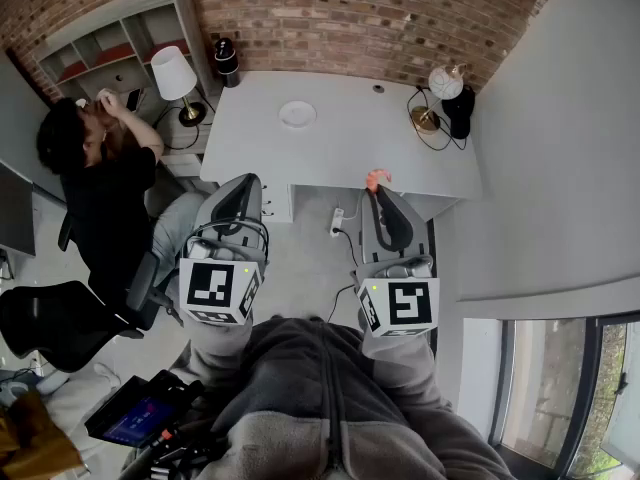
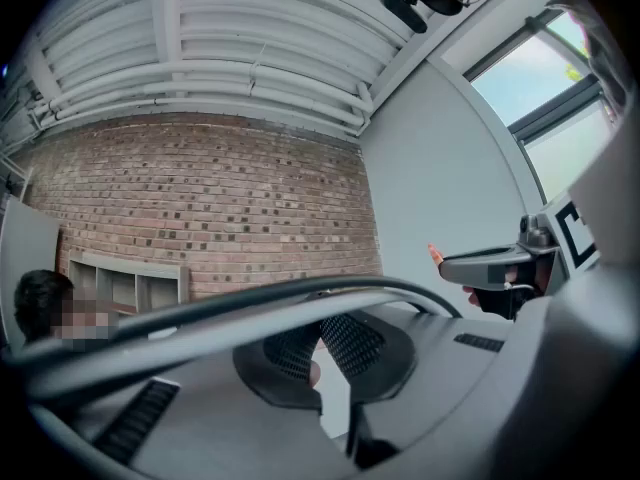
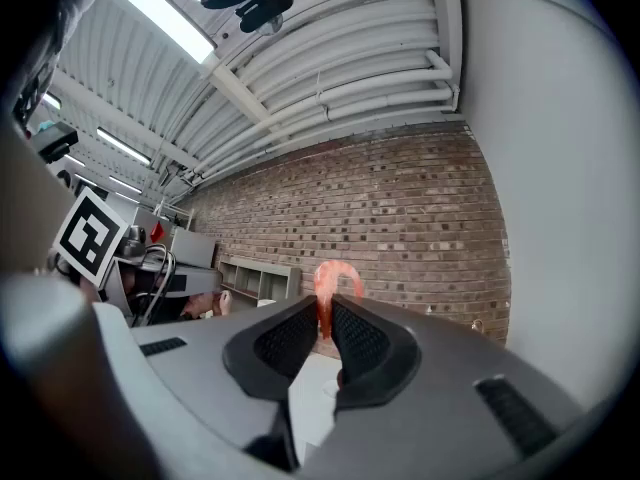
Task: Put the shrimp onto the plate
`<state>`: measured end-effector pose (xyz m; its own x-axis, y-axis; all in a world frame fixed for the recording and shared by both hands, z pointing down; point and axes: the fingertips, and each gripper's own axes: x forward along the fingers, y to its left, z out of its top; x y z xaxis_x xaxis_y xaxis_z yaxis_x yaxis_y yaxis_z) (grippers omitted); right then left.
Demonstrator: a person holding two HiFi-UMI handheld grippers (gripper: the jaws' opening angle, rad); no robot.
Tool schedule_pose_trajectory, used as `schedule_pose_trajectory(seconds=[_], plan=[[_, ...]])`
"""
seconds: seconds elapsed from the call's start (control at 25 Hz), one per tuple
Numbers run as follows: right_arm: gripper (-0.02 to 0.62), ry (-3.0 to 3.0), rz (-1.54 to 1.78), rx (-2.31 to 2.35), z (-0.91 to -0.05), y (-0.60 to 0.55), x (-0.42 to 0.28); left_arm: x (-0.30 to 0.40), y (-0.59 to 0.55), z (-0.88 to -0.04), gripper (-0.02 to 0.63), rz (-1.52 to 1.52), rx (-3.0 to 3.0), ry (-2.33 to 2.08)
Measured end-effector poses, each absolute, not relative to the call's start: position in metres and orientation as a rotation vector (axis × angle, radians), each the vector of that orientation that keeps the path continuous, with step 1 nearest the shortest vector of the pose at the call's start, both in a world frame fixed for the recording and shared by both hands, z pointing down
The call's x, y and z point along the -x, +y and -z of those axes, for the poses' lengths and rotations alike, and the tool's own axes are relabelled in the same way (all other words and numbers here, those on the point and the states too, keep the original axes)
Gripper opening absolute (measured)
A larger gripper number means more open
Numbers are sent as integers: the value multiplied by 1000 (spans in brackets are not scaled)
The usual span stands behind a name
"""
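Observation:
A small white plate (image 1: 297, 114) lies on the white table (image 1: 340, 148), toward its far middle. My right gripper (image 1: 378, 190) is held in the air short of the table's near edge, shut on an orange curled shrimp (image 1: 377, 177). In the right gripper view the shrimp (image 3: 335, 282) sticks up from between the jaws of the right gripper (image 3: 328, 318). My left gripper (image 1: 243, 182) hovers level with it near the table's left front corner. Its jaws are together in the left gripper view (image 2: 320, 346), with nothing held.
A person (image 1: 100, 183) sits on a chair left of the table. A white-shaded lamp (image 1: 175, 73) and a black cylinder (image 1: 226, 61) stand at the table's far left corner. A round lamp (image 1: 445, 83) and cables occupy its far right. A brick wall (image 1: 330, 13) runs behind.

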<state>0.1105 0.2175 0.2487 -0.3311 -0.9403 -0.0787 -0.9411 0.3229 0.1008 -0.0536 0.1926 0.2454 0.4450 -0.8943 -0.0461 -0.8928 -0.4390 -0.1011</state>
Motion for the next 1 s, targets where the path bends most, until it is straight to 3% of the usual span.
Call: schedule_pose_trajectory(seconds=[1.0], plan=[[49,2548,-211,1777,-243,214,-107,60,187,-246,5,30,2562,1638]])
